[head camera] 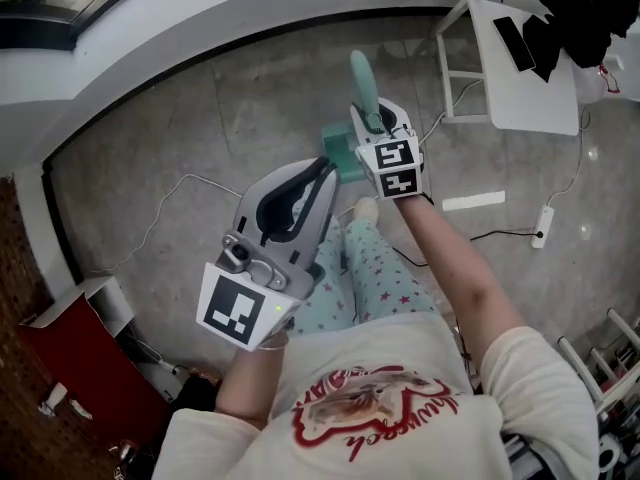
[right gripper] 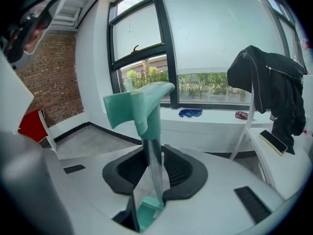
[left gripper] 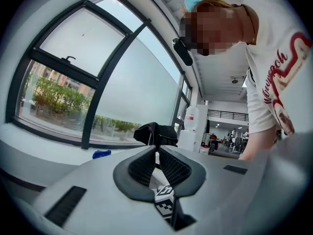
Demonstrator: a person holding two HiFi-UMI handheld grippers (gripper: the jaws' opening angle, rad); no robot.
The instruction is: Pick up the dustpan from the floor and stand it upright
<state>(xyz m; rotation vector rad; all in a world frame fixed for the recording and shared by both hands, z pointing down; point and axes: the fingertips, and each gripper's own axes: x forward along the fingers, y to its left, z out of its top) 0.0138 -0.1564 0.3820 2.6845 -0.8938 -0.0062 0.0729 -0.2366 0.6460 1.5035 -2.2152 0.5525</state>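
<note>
**Teal dustpan (right gripper: 139,106) clamped by its shaft**

The right gripper (right gripper: 154,155) pinches the metal shaft just below the teal grip. The left gripper (left gripper: 157,153) is closed and empty. The pan (head camera: 338,156) hangs low above the floor (head camera: 200,118), ahead of the person's feet. Best practice is probably to lower the shaft vertically and let go only once the pan sits flat.

Teal long-handled dustpan (head camera: 340,156) stands upright, pan end down.
</note>
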